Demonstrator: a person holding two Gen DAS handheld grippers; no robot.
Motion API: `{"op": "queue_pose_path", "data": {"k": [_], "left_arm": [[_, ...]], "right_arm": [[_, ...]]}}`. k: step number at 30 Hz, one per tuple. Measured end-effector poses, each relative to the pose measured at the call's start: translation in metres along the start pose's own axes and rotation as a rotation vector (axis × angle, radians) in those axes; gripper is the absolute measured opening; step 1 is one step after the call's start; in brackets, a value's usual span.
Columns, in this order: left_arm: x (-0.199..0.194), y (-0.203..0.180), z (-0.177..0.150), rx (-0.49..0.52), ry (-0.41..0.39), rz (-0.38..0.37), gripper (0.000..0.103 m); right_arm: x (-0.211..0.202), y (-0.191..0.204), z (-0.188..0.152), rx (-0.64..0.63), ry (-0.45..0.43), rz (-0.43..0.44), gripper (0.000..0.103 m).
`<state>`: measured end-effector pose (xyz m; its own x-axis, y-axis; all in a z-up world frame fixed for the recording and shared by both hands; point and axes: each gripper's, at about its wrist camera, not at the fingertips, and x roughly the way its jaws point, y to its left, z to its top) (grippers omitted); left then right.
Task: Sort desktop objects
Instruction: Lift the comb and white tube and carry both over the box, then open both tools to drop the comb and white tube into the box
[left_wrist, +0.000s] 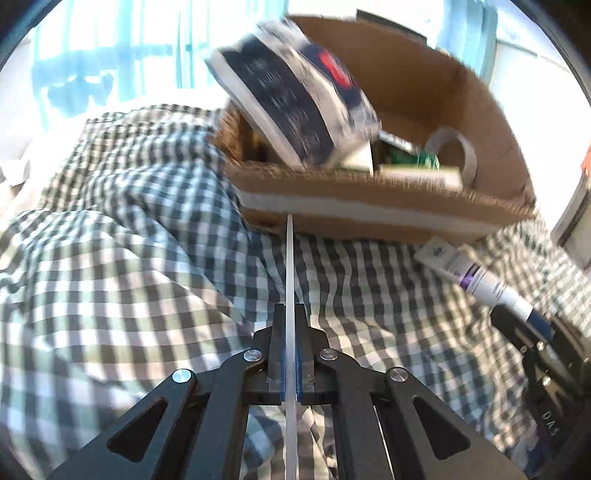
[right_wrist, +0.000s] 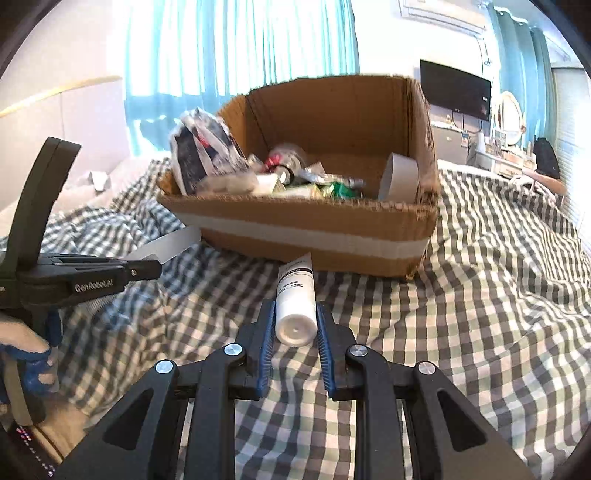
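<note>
Nearest the right wrist lens, the right tool pinches a white tube by its capped end, blue pads on either side, so the tube points forward toward the box and looks ready to go over its near wall. Starting from the left of that view, the left tool juts in sideways, gripped by a gloved hand, its jaws pressed together on a thin white strip whose free end curls toward the box's left corner. From the left wrist, the same strip stands edge-on between the pads and runs ahead to the box's taped front; pinching such a flat piece by its edge seems the only sure hold. Next comes the box itself, resting on the checked bedcover, already filled with sorted items: a dark packet leaning at its left, probably a wrapped pack though blur hides the detail, small tubes in the middle, a tape roll at its right. Both held things sit just short of the box, not yet over it.
</note>
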<state>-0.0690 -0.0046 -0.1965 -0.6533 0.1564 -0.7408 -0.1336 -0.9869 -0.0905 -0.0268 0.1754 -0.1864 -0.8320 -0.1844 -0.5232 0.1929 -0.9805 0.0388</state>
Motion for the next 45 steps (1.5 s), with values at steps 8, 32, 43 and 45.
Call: {"op": "queue_pose_path", "data": {"k": [8,32,43,45], "left_arm": [[-0.055,0.014,0.024,0.011,-0.205,0.05,0.002],[-0.057,-0.047,0.138,0.162,-0.428,-0.068,0.002],[0.016,-0.05,0.149,0.154,-0.356,-0.046,0.005],[0.023,-0.049,0.147,0.147,-0.353,-0.025,0.012]], "right_arm": [[-0.037,0.01,0.018,0.013,-0.089,0.037,0.021],[0.007,-0.021,0.122,-0.016,-0.239,-0.021,0.021],[0.063,-0.045,0.129,0.047,-0.166,-0.075,0.022],[0.067,-0.046,0.128,0.063,-0.139,-0.082,0.022]]}}
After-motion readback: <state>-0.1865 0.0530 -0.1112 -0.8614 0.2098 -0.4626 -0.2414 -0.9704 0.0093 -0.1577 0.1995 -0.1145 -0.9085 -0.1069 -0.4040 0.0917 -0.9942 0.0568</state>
